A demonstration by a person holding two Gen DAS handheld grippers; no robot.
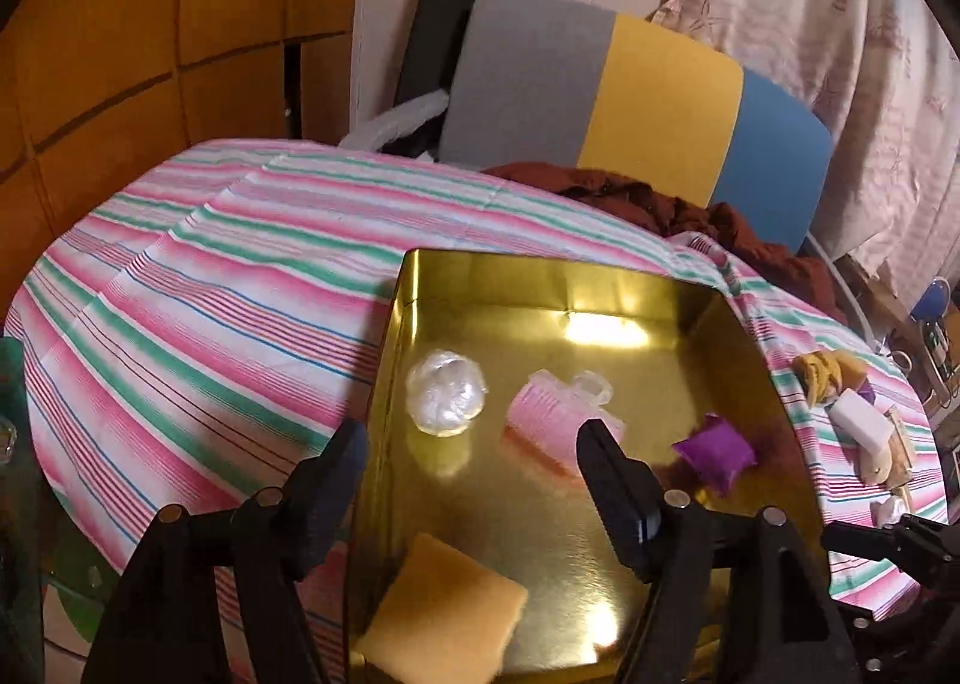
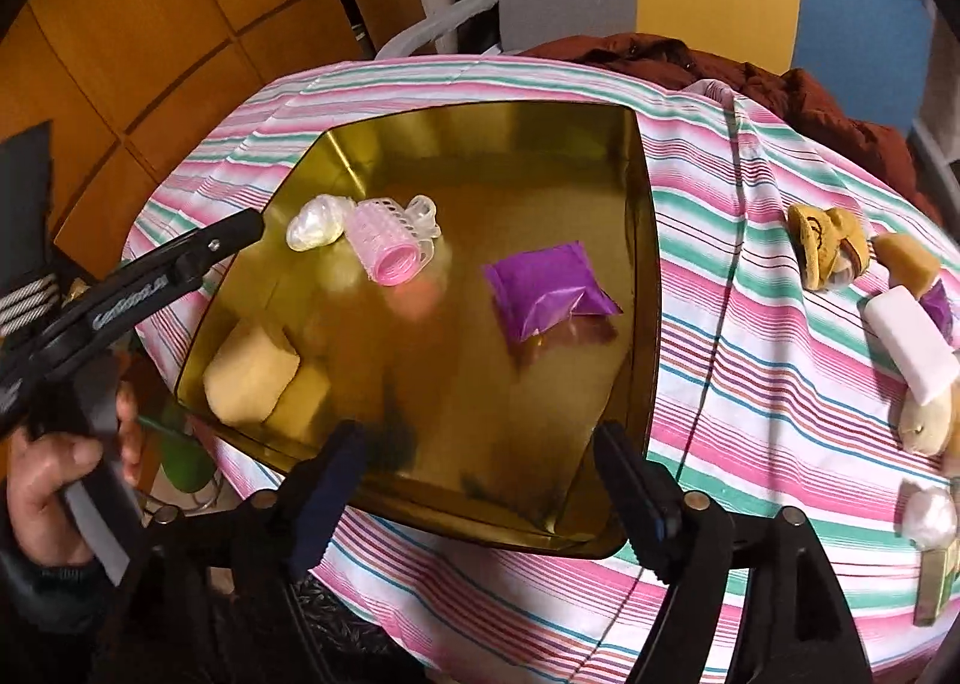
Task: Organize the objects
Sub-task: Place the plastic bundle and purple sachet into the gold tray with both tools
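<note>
A gold tray sits on the striped tablecloth. Inside it lie a pink hair roller, a pearly white ball, a purple packet and a yellow sponge. My left gripper hovers open over the tray's near left corner, nothing between its fingers. My right gripper hangs open above the tray's near rim, holding nothing. The left tool also shows in the right wrist view, held by a hand.
Loose items lie on the cloth right of the tray: a yellow-brown scrunchie, a white block, a tan sponge piece, a beige piece and a pearly ball. A chair with a brown garment stands behind the table.
</note>
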